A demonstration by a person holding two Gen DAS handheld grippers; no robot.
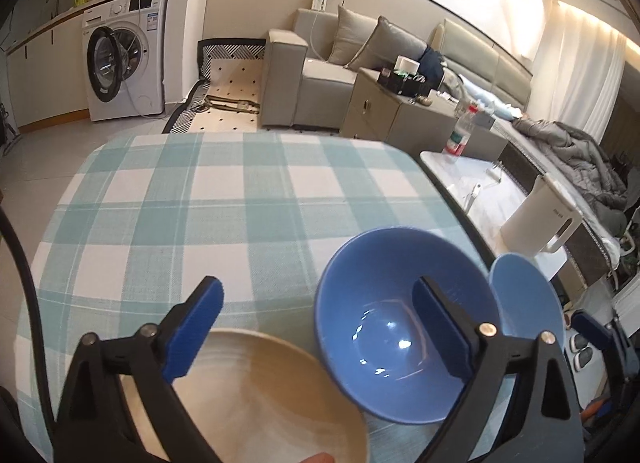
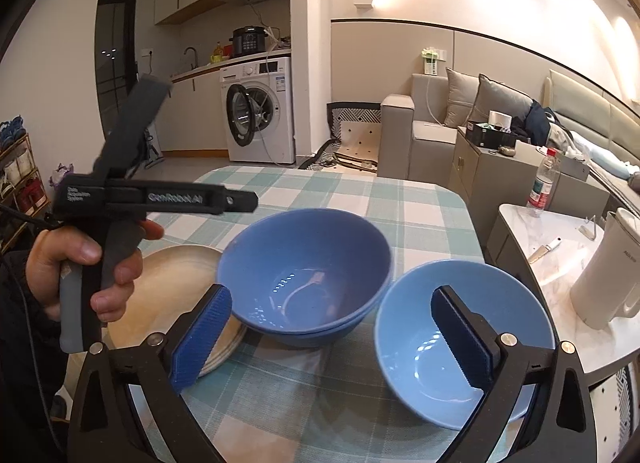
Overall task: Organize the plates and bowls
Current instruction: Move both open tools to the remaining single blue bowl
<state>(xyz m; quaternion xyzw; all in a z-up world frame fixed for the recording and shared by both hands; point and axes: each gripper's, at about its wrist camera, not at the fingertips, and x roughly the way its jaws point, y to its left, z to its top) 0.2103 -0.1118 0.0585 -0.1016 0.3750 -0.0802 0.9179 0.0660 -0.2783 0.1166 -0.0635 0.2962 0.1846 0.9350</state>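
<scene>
both tongs stand wide and hold nothing. we see the left tongs (image 1: 316, 327) above the near edge of the checked table (image 1: 192, 199), the left finger over the rim of the tan plate (image 1: 256, 395) and the right finger in front of the dark bowl (image 1: 384, 303), pads clear of both. that bowl sits just right of the plate, its rim overlapping the plate's edge in this view, and a pale bowl (image 1: 524, 295) peeks from behind it on the right. from the right wrist we see the right tongs (image 2: 332, 335) spread over the gap between the two stacks: the left pad hangs before the plate (image 2: 176, 287) and the dark bowl (image 2: 304, 263), the right pad over the hollow of the pale bowl (image 2: 432, 343), touching neither as far as we can tell. the dark bowl looks nested in a second one, a lower rim showing beneath it. the pale bowl lies just right of it, near the table's edge. on the left a hand (image 2: 80, 267) grips the handle of the other tongs. a white kettle (image 2: 608, 267) stands on the side table to the right.
</scene>
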